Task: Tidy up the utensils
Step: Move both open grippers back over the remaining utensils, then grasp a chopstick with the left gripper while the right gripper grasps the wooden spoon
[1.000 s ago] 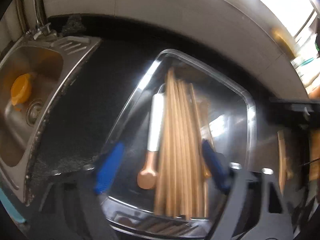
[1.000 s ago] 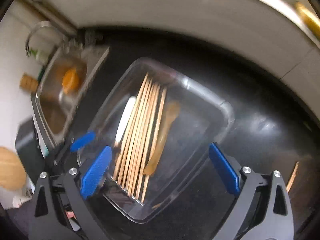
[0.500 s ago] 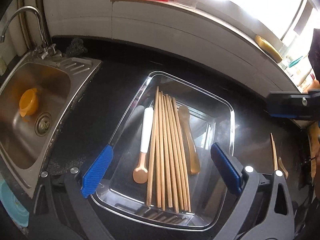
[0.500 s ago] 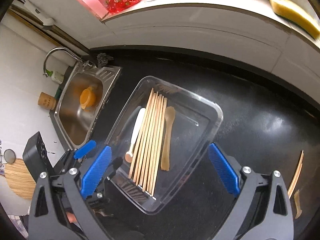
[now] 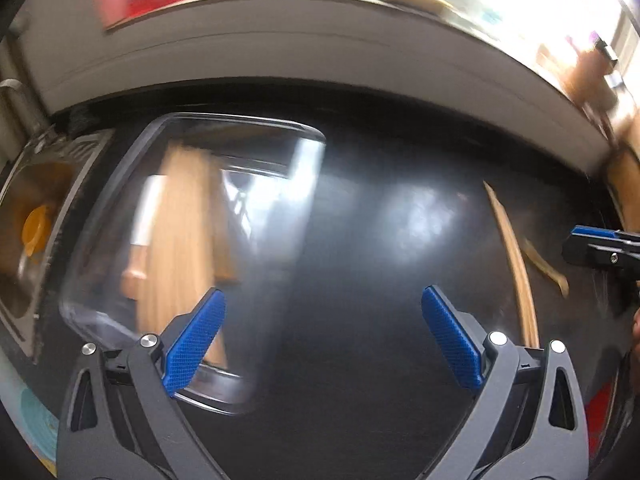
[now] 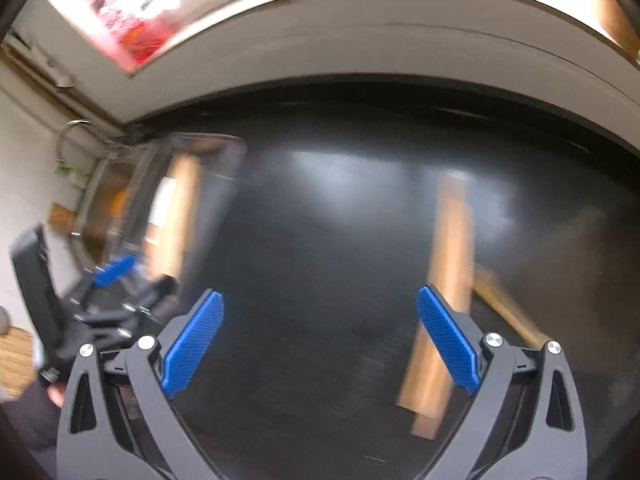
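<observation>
A clear plastic tray (image 5: pixel 120 184) lies on the black counter and holds several wooden chopsticks (image 5: pixel 180 232), a white-handled spoon (image 5: pixel 146 208) and more, all blurred. It also shows in the right wrist view (image 6: pixel 132 184). A loose wooden chopstick (image 5: pixel 516 264) and a small wooden spoon (image 5: pixel 546 266) lie on the counter at the right. In the right wrist view the chopstick (image 6: pixel 444 280) and spoon (image 6: pixel 504 304) lie by my right finger. My left gripper (image 5: pixel 322 340) is open and empty over bare counter. My right gripper (image 6: pixel 320 340) is open and empty.
A steel sink (image 5: pixel 28 216) with an orange cup (image 5: pixel 36 230) sits left of the tray. A white tiled wall (image 5: pixel 280 56) with a ledge runs behind the counter. The right gripper (image 5: pixel 600 248) shows at the right edge of the left view.
Both grippers have swung to the right, away from the tray and toward the loose chopstick and spoon. Both views are now motion-blurred. Both grippers stay open.
</observation>
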Motion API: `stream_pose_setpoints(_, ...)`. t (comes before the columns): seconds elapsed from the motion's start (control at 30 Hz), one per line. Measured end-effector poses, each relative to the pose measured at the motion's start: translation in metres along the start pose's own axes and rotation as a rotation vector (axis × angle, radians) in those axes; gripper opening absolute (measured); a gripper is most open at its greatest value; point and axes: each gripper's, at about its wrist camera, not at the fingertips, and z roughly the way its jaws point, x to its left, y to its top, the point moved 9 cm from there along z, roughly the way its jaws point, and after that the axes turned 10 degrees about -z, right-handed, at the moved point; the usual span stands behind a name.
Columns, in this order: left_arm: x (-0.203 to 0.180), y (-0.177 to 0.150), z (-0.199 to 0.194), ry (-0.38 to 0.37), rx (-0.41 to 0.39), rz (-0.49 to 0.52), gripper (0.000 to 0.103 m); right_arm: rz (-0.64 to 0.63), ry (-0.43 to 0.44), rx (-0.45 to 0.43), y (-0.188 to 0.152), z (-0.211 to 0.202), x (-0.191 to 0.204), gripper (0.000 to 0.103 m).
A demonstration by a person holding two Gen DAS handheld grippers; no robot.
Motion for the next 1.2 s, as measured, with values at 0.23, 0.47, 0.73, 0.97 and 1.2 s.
stream_pose_setpoints(0.23, -0.108, -0.078, 0.035, -0.023, 0.044, 0.195, 0.096, -0.049, -0.269, 0.065, -0.140, -0.018, -0.130, 0.095)
stream_pose_setpoints(0.47, -0.164, -0.134, 0.067, -0.009, 0.137, 0.244, 0.096, -0.129, -0.330, 0.132, -0.233, -0.013, -0.181, 0.095)
stream_pose_setpoints(0.73, -0.181, -0.121, 0.079, 0.016, 0.101, 0.251, 0.097, -0.203, -0.254, 0.071, -0.213, 0.000, -0.181, 0.096)
stream_pose_setpoints(0.97, -0.160, -0.085, 0.096, 0.045, 0.103, 0.198, 0.097, -0.279, -0.224, 0.046, -0.143, 0.025, -0.176, 0.096)
stream_pose_setpoints(1.2, -0.176, -0.055, 0.114, -0.011, 0.088, 0.291, 0.097, -0.367, -0.159, 0.046, -0.082, 0.055, -0.165, 0.096)
